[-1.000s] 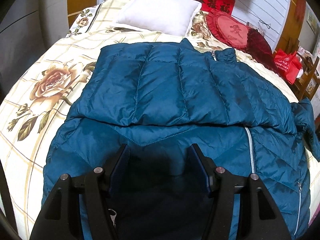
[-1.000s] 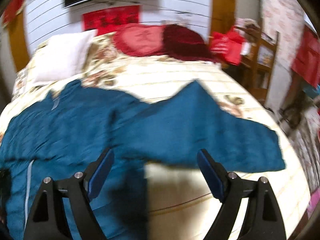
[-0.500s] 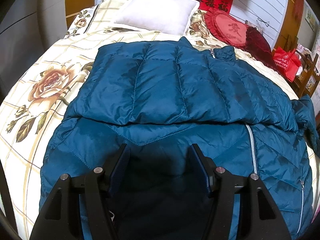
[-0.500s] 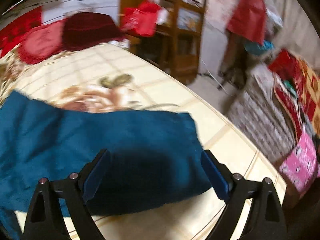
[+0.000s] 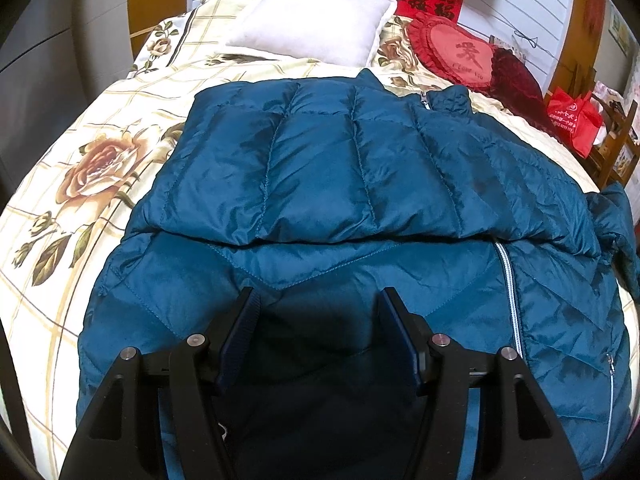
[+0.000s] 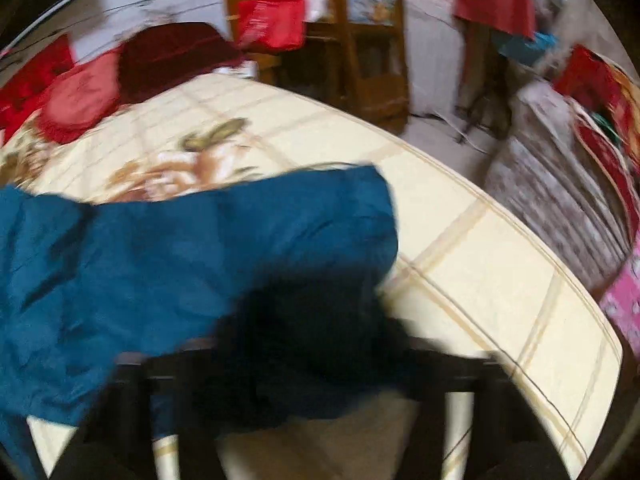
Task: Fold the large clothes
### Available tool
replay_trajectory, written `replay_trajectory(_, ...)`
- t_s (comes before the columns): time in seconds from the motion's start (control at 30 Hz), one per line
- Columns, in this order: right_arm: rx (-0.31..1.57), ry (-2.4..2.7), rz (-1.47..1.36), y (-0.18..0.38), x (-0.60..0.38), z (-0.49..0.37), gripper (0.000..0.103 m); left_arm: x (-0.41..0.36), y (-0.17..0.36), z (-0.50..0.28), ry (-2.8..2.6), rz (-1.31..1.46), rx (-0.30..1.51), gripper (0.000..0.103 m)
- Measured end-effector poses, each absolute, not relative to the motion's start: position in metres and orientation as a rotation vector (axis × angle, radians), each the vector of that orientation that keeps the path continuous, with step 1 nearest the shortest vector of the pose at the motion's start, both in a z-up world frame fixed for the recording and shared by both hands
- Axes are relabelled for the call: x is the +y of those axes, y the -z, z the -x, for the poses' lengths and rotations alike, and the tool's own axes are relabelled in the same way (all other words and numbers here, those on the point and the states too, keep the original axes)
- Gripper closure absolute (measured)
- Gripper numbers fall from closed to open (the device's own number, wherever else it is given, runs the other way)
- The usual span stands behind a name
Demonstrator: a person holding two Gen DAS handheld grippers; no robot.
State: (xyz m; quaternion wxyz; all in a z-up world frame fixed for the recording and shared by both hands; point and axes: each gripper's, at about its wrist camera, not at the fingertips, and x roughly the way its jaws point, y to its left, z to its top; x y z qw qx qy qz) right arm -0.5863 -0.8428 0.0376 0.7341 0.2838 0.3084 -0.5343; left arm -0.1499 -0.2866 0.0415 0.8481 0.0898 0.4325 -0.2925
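Note:
A large teal quilted down jacket (image 5: 328, 176) lies spread on the floral bed, with one sleeve folded across its chest. My left gripper (image 5: 320, 312) is open and empty, hovering over the jacket's lower front. In the blurred right wrist view the jacket's other sleeve (image 6: 224, 248) stretches over the bedsheet. My right gripper (image 6: 312, 336) is over the sleeve's cuff end. Its fingers are hidden behind bunched dark fabric, and I cannot tell if they hold it.
A white pillow (image 5: 316, 20) and red heart cushions (image 5: 464, 56) lie at the bed's head. A red bag (image 5: 572, 120) and wooden shelves (image 6: 360, 40) stand past the bed's right edge (image 6: 520, 232). A patterned box (image 6: 560, 184) stands on the floor.
My right gripper swung right along the sleeve and dropped onto its cuff end; the fabric now covers its fingers. My left gripper stayed almost still over the jacket.

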Motion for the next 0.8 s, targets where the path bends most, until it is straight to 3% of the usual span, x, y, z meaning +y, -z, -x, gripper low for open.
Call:
replay_trajectory(0.1,0.667,1.182,-0.543,-0.062,-0.827,0.573,0.085,-0.284,-0.045,0.151,0.621,-0.175,0.915,0.029)
replay_trajectory(0.53,0.517,0.789,-0.21,-0.224,-0.698,0.46,0.086,-0.26,-0.089,0.159,0.597,-0.146,0.774,0.029)
replay_trajectory(0.8,0.519,0.553,-0.029,-0.258,-0.607,0.336,0.086,-0.242,-0.094,0.141,0.552,-0.091,0.802,0.029)
